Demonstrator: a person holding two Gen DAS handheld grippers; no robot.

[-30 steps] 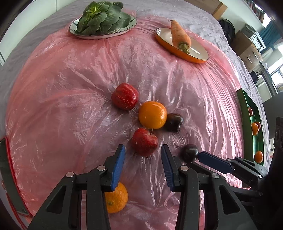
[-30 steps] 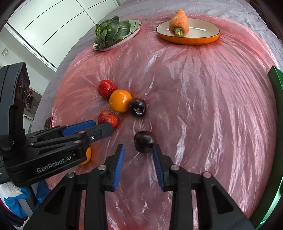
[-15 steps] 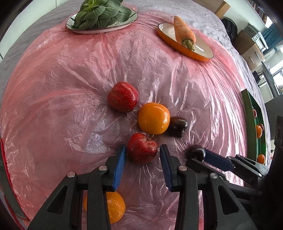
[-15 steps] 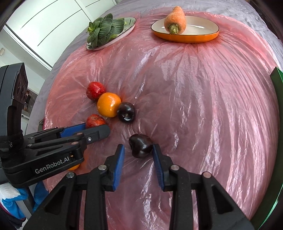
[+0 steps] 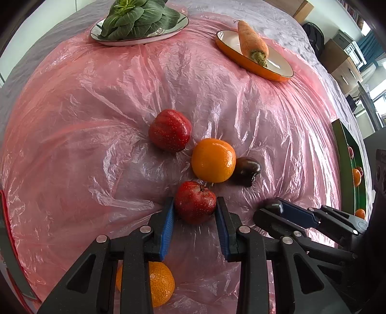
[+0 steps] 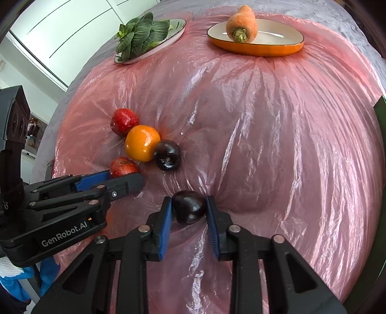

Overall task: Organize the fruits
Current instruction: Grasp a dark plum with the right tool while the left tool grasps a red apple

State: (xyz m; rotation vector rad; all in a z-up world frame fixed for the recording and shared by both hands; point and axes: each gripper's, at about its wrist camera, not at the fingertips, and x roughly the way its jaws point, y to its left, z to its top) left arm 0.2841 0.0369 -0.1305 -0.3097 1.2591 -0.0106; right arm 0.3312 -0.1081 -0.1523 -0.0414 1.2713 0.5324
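A crinkled pink plastic sheet (image 5: 96, 116) covers the desk, with a plate of leafy greens (image 5: 138, 18) and an orange dish (image 5: 279, 72) bearing a carrot (image 5: 252, 44) at its far edge and a green tray (image 5: 342, 154) of fruit off to the right. The left tongs (image 5: 195, 223) have drawn in on a red apple (image 5: 195, 205), its blue pads touching both sides, close to an orange (image 5: 213, 163), a second red apple (image 5: 170, 131) and a dark plum (image 5: 247, 170); another orange (image 5: 160, 286) lies beneath the tongs. The right tongs (image 6: 189, 222) are closing with a dark plum (image 6: 189, 209) between the pads, both pressing on it as it rests on the sheet.
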